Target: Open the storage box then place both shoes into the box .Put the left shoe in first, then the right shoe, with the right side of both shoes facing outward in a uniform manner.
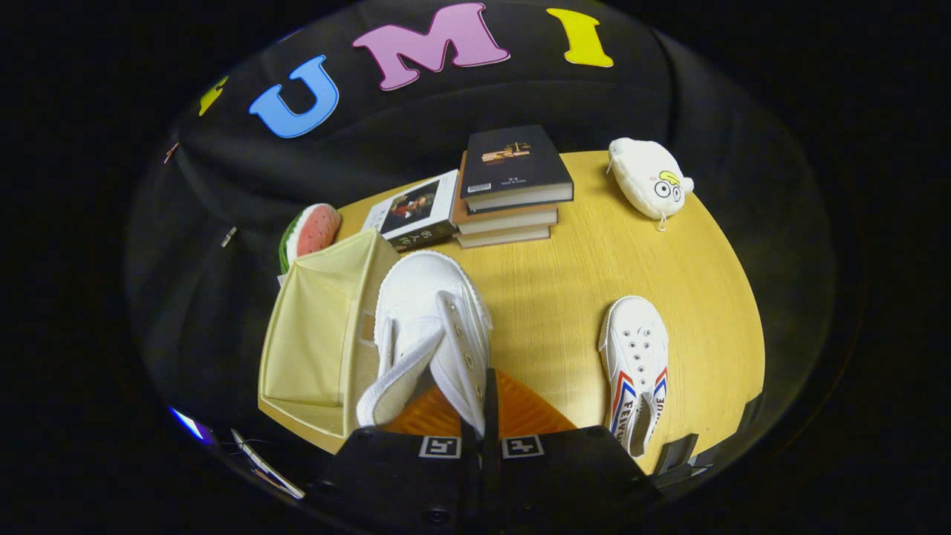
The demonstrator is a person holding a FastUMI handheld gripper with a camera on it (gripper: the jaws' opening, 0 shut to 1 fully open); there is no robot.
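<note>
Our fingers (pixel 483 416) pinch one shoe (pixel 431 334) beside the open box (pixel 312 349); nothing is packed yet, and the other shoe (pixel 635 364) waits on the desk (pixel 565 282).

The surface (pixel 594 297) looks like pale matt wood with fine grain. The storage box (pixel 312 349) at nine o'clock of the held shoe (pixel 423 327) is soft matt cloth, and both that shoe and the other shoe (pixel 635 349) at three o'clock look like white canvas. At twelve o'clock lie books (pixel 513 186) with smooth paper covers, with a plush pouch (pixel 650 182) at one o'clock.

The gripper (pixel 483 438) has its jaws pressed together on the held shoe's canvas side.
</note>
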